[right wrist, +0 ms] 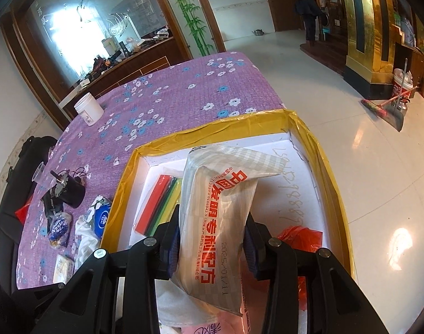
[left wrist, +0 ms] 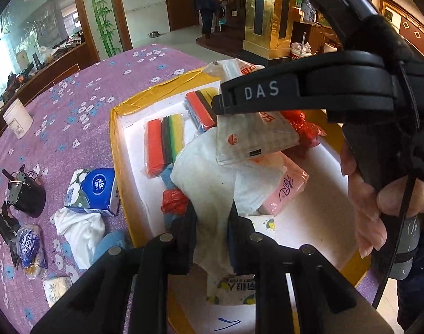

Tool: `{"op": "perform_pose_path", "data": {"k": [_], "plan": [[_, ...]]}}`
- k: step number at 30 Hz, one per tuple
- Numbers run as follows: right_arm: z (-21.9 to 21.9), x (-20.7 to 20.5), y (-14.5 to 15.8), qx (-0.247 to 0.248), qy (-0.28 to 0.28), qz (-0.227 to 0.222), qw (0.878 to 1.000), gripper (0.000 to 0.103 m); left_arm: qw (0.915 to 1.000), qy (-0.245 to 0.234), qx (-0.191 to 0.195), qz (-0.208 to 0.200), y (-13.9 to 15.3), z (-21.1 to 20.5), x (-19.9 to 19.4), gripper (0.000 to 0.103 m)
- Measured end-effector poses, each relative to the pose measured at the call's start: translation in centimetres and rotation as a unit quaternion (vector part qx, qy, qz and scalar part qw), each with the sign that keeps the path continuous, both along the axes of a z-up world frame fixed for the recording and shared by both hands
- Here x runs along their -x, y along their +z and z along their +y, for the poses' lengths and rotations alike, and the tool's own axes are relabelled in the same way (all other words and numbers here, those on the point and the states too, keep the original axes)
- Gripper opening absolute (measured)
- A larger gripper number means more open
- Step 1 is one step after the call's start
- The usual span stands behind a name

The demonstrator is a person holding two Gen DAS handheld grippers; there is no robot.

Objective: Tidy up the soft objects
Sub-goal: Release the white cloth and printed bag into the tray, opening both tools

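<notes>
Right wrist: packet (right wrist: 212, 222) seemingly between tongs (right wrist: 212, 239).

Right gripper (left wrist: 220, 103) covers part of the grey tissue pack (left wrist: 253, 136); white cloth (left wrist: 212, 178) hides a red item (left wrist: 174, 200); lemon-print pack (left wrist: 231, 289) mostly blocked.
</notes>
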State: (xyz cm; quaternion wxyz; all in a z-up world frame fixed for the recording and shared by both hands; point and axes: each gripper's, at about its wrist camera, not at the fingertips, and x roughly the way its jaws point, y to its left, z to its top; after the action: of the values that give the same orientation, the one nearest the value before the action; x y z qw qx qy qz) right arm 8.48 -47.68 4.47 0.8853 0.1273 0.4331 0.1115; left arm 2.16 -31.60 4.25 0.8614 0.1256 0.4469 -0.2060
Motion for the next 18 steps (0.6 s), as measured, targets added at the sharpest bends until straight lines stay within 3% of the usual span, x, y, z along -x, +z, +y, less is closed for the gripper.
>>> {"op": "perform_pose_path", "data": {"k": [7, 13, 18], "plan": [[-0.1, 0.3, 0.4, 0.002, -0.003, -0.005, 1.0, 0.044, 1.0, -0.003, 0.003, 0.0, 0.1, -0.1, 0.2, 0.029], [-0.2, 0.8, 1.1, 0.001, -0.003, -0.013, 1.0, 0.052, 0.9999, -0.004, 0.012, -0.004, 0.7, 0.0, 0.7, 0.042], [-0.5, 1.3, 1.8, -0.001, -0.005, -0.019, 1.0, 0.053, 0.9998, -0.008, 0.017, -0.011, 1.4, 0.2, 1.3, 0.044]]}}
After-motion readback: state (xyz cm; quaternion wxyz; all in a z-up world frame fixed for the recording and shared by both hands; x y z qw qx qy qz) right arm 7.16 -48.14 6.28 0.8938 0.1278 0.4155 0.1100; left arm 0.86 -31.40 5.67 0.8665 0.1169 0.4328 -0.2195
